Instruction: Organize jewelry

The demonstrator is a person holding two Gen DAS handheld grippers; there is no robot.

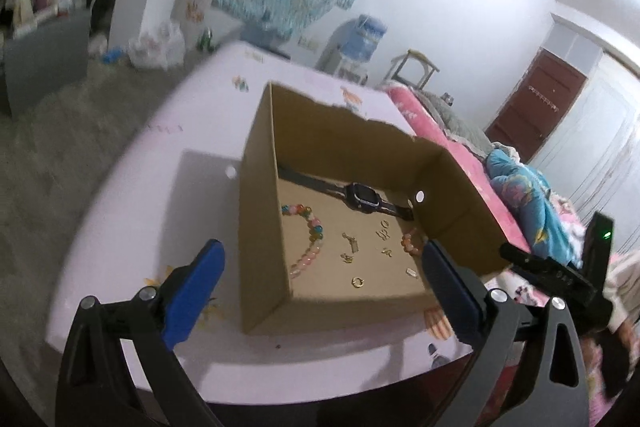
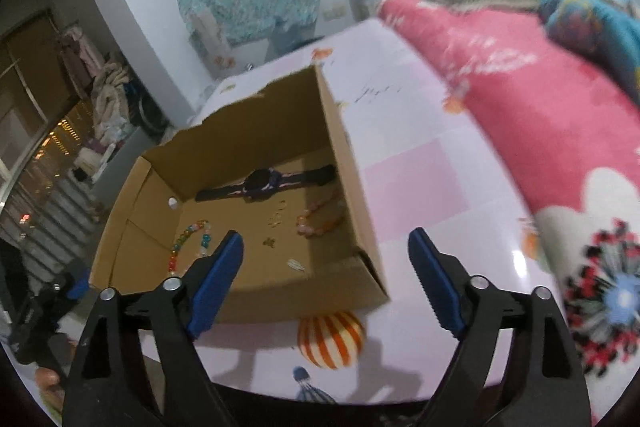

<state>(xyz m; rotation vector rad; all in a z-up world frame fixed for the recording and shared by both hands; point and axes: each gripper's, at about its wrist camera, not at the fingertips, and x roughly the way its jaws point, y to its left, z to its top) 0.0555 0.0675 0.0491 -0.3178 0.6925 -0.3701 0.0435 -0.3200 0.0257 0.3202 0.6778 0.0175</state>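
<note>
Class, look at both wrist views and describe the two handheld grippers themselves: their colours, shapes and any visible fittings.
The left gripper and the right gripper look alike: two black, triangular cut-out arms, each ending in a blue pad. The right gripper's fingers have serrated inner edges. Round silver pivot bolts sit at the joints. In the left wrist view, another black device shows a small green light.

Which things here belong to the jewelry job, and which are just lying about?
Job:
open brown cardboard box
black wristwatch
multicoloured bead bracelet
orange-pink bead bracelet
small gold trinkets

Lying about:
pink flowered blanket
blue crumpled cloth
blue water dispenser
grey stool
</note>
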